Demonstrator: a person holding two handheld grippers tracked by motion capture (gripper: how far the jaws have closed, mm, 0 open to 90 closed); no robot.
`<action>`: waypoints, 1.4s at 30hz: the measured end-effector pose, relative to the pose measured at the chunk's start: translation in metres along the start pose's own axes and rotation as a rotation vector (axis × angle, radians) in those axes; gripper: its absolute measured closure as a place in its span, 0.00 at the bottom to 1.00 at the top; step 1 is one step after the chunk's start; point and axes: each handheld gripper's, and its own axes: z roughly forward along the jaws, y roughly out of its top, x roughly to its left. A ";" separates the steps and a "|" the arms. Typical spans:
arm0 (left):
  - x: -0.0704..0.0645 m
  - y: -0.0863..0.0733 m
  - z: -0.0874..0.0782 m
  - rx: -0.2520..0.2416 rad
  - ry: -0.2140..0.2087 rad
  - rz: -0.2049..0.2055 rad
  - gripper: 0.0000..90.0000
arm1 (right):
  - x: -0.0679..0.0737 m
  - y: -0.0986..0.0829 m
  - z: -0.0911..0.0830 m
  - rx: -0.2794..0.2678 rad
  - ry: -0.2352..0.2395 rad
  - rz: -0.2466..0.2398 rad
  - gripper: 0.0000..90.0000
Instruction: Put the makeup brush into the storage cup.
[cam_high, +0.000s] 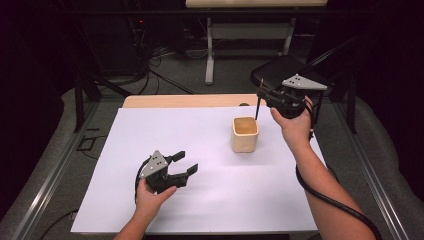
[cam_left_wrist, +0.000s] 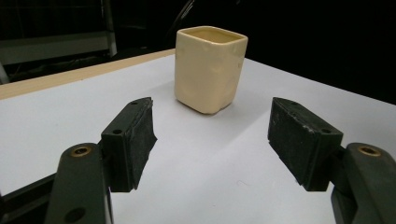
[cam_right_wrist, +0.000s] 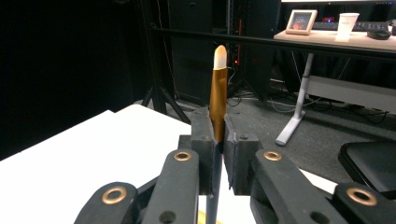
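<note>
A cream square cup (cam_high: 245, 134) stands upright on the white sheet, right of the middle. My right gripper (cam_high: 261, 95) hovers just behind and above the cup's far right corner, shut on a slim pen-like stick (cam_high: 257, 109) whose dark lower end points down at the cup's rim. In the right gripper view the stick (cam_right_wrist: 218, 88) has a gold-brown barrel and a pale tip, upright between the closed jaws of the gripper (cam_right_wrist: 218, 126). My left gripper (cam_high: 186, 162) rests low near the front left, open and empty. In its own view that gripper (cam_left_wrist: 212, 127) faces the cup (cam_left_wrist: 210, 67).
The white sheet (cam_high: 200, 200) covers most of the wooden table (cam_high: 190, 101). A black chair (cam_high: 280, 70) stands behind the right gripper. Desk legs (cam_high: 210, 55) and cables lie on the floor beyond. Metal rails run along both sides.
</note>
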 end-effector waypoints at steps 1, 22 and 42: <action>0.000 0.000 0.000 0.000 0.000 0.000 0.35 | 0.000 -0.001 0.001 -0.001 -0.001 -0.002 0.93; 0.001 -0.001 0.000 0.004 0.006 -0.004 0.35 | 0.003 -0.021 0.010 0.019 0.005 0.000 0.93; 0.003 -0.003 0.002 0.008 0.049 0.005 0.29 | 0.006 -0.036 0.016 0.029 0.008 -0.003 0.93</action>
